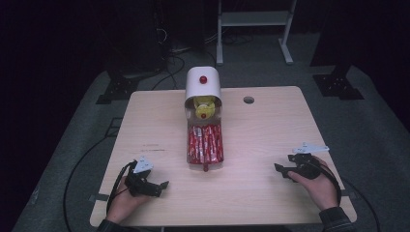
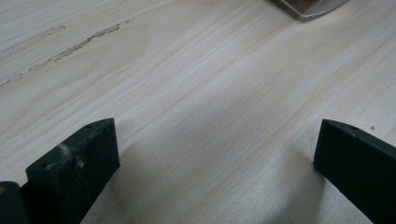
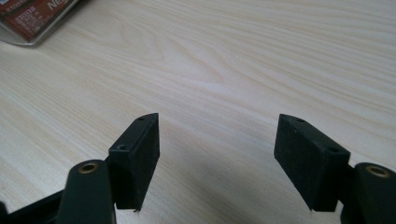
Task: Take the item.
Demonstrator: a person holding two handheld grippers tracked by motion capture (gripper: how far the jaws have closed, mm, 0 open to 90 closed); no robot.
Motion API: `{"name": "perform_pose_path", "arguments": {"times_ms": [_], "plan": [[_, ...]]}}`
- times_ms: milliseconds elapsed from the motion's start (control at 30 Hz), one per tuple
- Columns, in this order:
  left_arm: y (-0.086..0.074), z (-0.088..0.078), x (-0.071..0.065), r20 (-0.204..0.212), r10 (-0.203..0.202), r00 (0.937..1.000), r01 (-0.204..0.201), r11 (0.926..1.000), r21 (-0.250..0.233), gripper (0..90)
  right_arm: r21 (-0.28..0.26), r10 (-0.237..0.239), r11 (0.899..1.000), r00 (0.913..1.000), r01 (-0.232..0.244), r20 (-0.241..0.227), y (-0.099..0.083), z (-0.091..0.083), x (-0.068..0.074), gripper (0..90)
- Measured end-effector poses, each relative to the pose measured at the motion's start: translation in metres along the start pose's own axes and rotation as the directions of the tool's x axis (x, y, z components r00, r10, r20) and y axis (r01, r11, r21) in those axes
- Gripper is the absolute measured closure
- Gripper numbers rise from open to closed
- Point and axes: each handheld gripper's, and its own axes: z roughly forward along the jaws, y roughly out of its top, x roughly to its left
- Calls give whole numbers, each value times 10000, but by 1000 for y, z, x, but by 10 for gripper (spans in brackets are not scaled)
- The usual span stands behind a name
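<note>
Two grippers, left gripper [image 1: 162,186] open-jawed, right gripper [image 1: 280,170] likewise; table [image 1: 261,140] beneath

A pale wooden table [image 1: 261,145] with a hole [image 1: 248,100]

In the left gripper view, the clear tray [image 2: 312,8] is cut off by the top edge; just one corner is seen, and its contents cannot be told. In the right gripper view, the tray and the red packets [image 3: 32,16] are cropped at the top-left corner; the print is too blurred to be read. In the high view, the yellow items [image 1: 203,107] under the white cover [image 1: 203,83] are partly hidden & too small to be identified. Both forearms are cut off by the bottom edge.
</note>
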Motion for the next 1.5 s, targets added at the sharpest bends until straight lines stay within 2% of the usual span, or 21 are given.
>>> {"name": "perform_pose_path", "arguments": {"times_ms": [200,967,1500], "plan": [[0,0,0,1,5,10000,-5,10000,4,0,-16,51,10000,9999,-51,-118,3,1,1,295],[0,0,0,4,3,10000,-3,10000,29,0,-358,-347,9988,9980,328,-535,32,7,13,294],[0,0,0,4,10,10000,-10,10000,25,0,-378,-650,9974,9941,620,-867,52,16,26,289]]}}
